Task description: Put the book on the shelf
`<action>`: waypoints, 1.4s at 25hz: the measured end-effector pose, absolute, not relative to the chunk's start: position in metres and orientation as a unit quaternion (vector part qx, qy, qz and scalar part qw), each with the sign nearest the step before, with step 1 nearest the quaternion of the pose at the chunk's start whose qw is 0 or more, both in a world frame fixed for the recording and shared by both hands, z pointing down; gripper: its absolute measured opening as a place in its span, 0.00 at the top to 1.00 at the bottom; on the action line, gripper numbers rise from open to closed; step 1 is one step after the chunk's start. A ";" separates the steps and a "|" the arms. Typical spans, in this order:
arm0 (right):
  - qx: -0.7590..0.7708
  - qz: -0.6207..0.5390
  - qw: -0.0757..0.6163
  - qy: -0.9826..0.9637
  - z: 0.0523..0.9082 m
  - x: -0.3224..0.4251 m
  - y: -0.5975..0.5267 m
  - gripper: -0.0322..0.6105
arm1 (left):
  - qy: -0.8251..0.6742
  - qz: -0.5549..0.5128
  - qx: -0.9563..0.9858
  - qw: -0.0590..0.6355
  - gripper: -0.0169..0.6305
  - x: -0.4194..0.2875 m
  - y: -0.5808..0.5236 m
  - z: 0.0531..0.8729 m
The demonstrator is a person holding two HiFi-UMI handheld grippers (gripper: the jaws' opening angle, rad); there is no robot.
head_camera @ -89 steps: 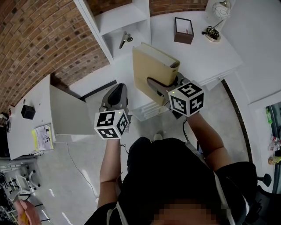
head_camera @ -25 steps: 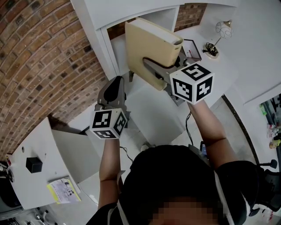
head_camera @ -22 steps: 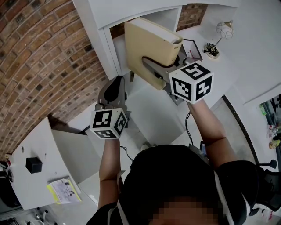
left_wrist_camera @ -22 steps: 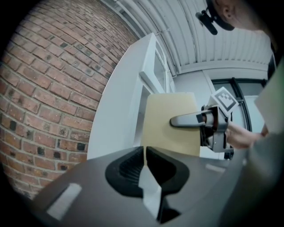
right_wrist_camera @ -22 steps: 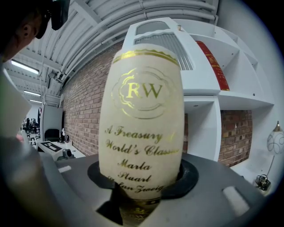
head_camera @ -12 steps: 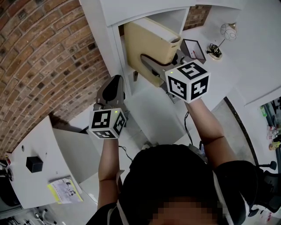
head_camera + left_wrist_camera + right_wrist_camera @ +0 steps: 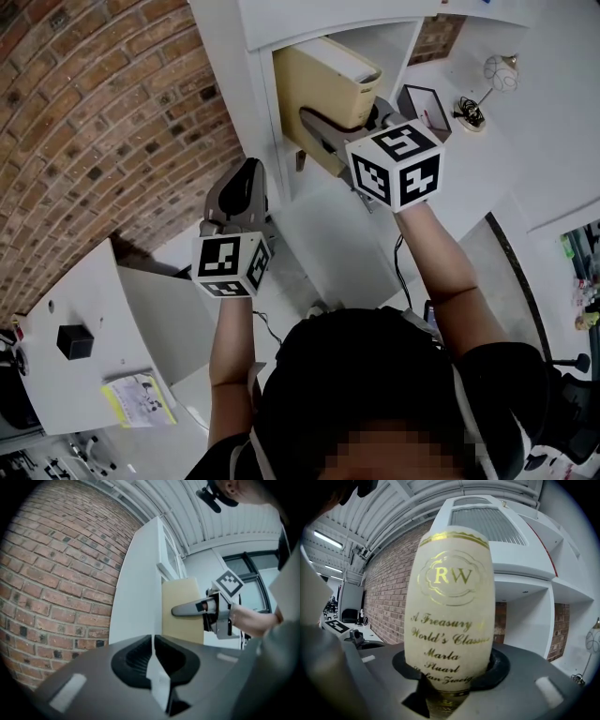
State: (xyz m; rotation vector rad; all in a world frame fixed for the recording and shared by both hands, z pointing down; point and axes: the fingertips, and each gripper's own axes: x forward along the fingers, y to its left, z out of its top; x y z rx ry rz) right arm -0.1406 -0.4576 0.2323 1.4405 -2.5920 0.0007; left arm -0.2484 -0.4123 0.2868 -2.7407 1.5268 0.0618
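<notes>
A thick cream book (image 7: 323,80) with gold lettering on its spine (image 7: 450,602) stands upright in my right gripper (image 7: 333,117), which is shut on it near its lower end. The book's far part is inside an open compartment of the white shelf (image 7: 246,84). In the right gripper view the spine fills the middle, with the shelf (image 7: 520,564) behind it. My left gripper (image 7: 248,171) hangs lower left of the book, shut and empty, beside the shelf's side wall. Its view shows the meeting jaws (image 7: 153,644), the book (image 7: 183,595) and the shelf wall (image 7: 138,583).
A brick wall (image 7: 112,112) runs left of the shelf. Right of it, a white desk (image 7: 525,159) carries a dark open box (image 7: 422,101) and a small lamp (image 7: 497,70). At lower left a white table (image 7: 103,309) bears a black cube (image 7: 73,340) and a leaflet (image 7: 138,398).
The right gripper has carried the book forward, so more of it now lies inside the shelf compartment. The left gripper has drifted forward alongside, still shut.
</notes>
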 end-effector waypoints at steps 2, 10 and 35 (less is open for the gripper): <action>0.486 0.000 0.089 -0.870 0.233 -0.143 -0.463 0.59 | 0.490 0.020 -0.872 0.002 0.94 -0.251 -0.413 0.287; 0.481 0.001 0.076 -0.874 0.230 -0.157 -0.482 0.59 | 0.497 0.018 -0.867 0.005 0.94 -0.258 -0.417 0.286; 0.447 0.016 0.038 -0.893 0.260 -0.130 -0.449 0.50 | 0.446 0.007 -0.895 0.009 0.94 -0.194 -0.421 0.287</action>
